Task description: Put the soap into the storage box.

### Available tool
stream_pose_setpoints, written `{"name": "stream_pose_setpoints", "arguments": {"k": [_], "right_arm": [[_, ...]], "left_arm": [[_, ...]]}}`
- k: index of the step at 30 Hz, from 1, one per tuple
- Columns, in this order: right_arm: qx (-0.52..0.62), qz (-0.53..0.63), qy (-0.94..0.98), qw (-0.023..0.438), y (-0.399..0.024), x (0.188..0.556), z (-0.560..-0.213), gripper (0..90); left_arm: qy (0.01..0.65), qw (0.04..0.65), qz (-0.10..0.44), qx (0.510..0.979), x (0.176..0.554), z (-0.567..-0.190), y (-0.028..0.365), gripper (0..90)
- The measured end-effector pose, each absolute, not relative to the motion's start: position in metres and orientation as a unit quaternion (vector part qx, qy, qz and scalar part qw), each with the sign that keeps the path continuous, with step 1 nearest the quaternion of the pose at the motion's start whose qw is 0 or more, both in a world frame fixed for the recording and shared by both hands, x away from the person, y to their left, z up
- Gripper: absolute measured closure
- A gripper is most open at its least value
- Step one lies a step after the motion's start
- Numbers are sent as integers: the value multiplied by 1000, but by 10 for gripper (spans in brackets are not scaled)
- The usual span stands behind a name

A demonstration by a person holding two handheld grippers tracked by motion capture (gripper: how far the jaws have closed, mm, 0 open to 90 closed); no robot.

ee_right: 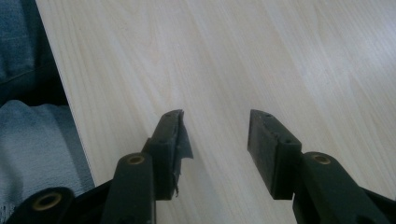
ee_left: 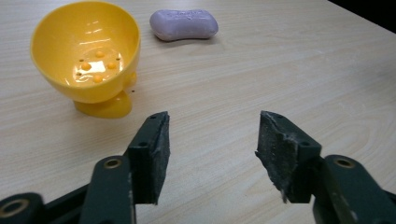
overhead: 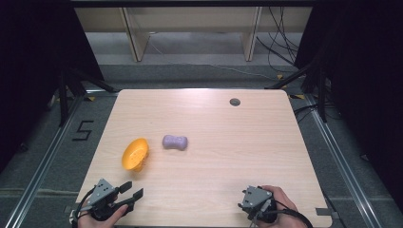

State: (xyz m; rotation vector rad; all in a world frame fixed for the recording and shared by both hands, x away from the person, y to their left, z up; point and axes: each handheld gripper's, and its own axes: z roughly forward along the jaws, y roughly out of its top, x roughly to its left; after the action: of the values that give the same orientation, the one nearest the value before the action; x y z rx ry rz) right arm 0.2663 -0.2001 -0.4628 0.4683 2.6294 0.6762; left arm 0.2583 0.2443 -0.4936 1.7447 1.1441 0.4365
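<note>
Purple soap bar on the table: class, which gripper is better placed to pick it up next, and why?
Probably the left. The left gripper is open at the near left edge, pointing toward the yellow bowl and the purple soap bar. The right gripper, also open, faces only bare table.

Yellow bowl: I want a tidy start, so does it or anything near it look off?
The yellow bowl lies tipped on its side on the table, mouth toward the left gripper. The purple soap lies flat.
</note>
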Motion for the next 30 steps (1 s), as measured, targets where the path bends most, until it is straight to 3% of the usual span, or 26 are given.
{"name": "stream_pose_setpoints", "arguments": {"k": [11,15,17,30], "right_arm": [[171,239,937,191,-198,266,-470,521],[173,244,938,175,-196,266,-470,515],[188,253,933,173,-195,266,-470,513],[171,253,940,150,-196,271,-467,511]], "left_arm": [[442,452,199,749,259,-493,242,302],[420,445,177,771,264,-484,238,215],[404,439,173,783,269,-475,237,214],[309,344,146,875,338,-438,212,186]]}}
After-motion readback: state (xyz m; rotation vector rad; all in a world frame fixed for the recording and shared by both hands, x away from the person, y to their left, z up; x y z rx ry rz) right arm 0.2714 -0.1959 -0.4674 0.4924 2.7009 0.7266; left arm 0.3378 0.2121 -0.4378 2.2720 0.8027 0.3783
